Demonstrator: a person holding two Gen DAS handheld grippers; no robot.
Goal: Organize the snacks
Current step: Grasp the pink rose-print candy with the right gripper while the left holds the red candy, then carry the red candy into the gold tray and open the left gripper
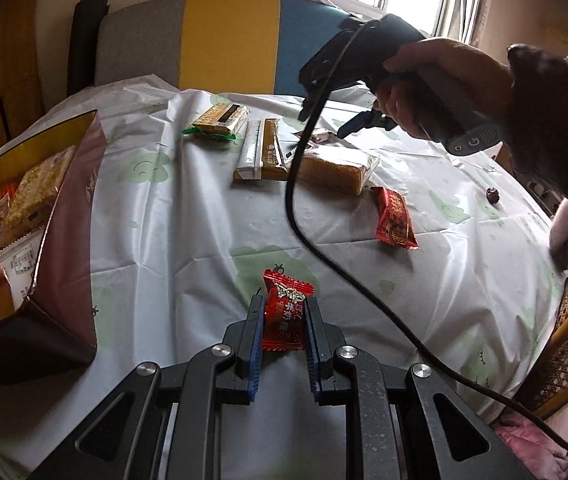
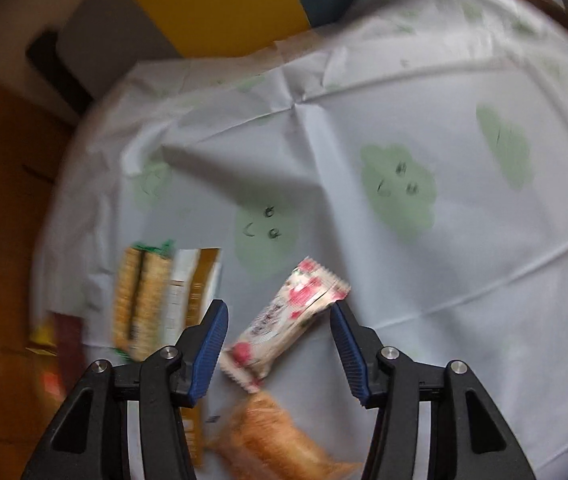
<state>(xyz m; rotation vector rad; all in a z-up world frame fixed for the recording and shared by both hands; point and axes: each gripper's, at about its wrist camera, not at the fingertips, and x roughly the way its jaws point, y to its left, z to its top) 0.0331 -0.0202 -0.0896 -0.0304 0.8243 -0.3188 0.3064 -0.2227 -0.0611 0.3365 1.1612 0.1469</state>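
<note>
- Presently, the left gripper (image 1: 284, 316) is clamped on a red candy packet (image 1: 285, 317), pads pressing its two long sides; it hangs above the near edge of the table (image 1: 188, 240), beside the open box (image 1: 64, 216) at the left edge, which already holds packets.
- Judged light and crinkly, the foil wrapper is likely slippery; a hold across its filled middle, as here, should be safer than one on the flat crimped ends.
- The right gripper (image 2: 280, 344) stands with jaws apart, pressing on nothing, above a white-and-pink packet (image 2: 284, 320) lying slantwise on the cloth toward the far edge.
- That packet looks small and soft-walled; taking it across the narrow width at mid-length would suit.
- Nearby, a wrapped cake (image 1: 334, 170) appears soft and crushable and wants a gentle squeeze; the cracker pack (image 1: 218, 118) is probably brittle.
</note>
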